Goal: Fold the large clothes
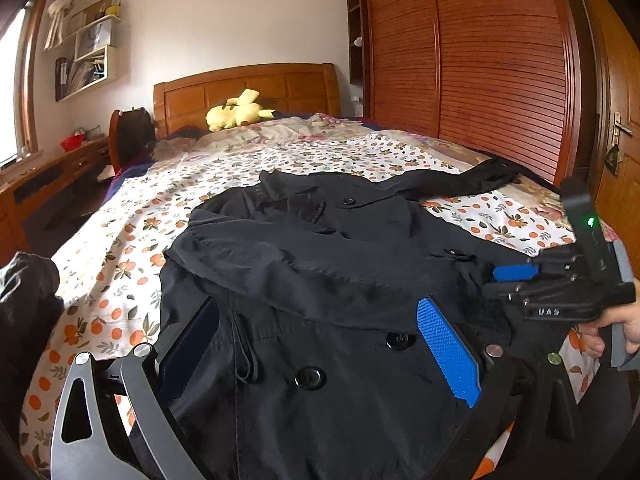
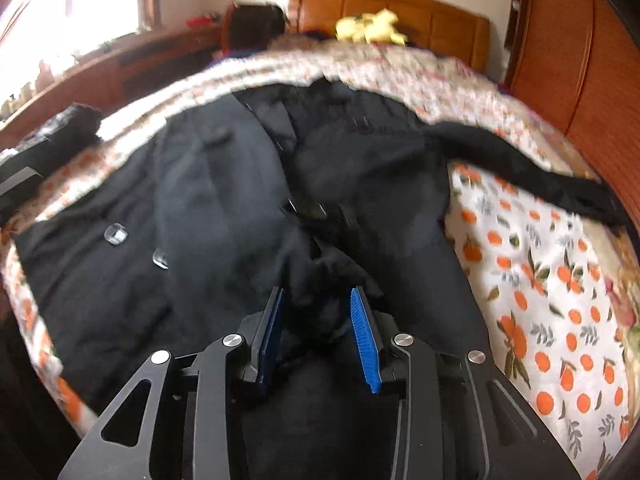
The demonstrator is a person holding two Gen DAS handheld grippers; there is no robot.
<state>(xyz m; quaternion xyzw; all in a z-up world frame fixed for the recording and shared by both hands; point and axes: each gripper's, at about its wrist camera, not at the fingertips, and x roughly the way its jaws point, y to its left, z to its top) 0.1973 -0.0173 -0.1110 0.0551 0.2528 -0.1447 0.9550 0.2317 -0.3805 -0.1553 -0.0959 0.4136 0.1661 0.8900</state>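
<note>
Lying flat on the bed [image 1: 120, 216], the black coat [image 1: 320, 280] has one sleeve folded across. Left tongs [image 1: 320, 344] gape wide; right tongs [image 2: 316, 320] pinch bunched cloth, which might slip and undo the fold.

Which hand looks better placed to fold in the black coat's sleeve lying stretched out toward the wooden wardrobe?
Probably right: the right gripper sits on the black coat's wardrobe side, nearer that outstretched sleeve; the left gripper hangs open over the buttoned front.
</note>
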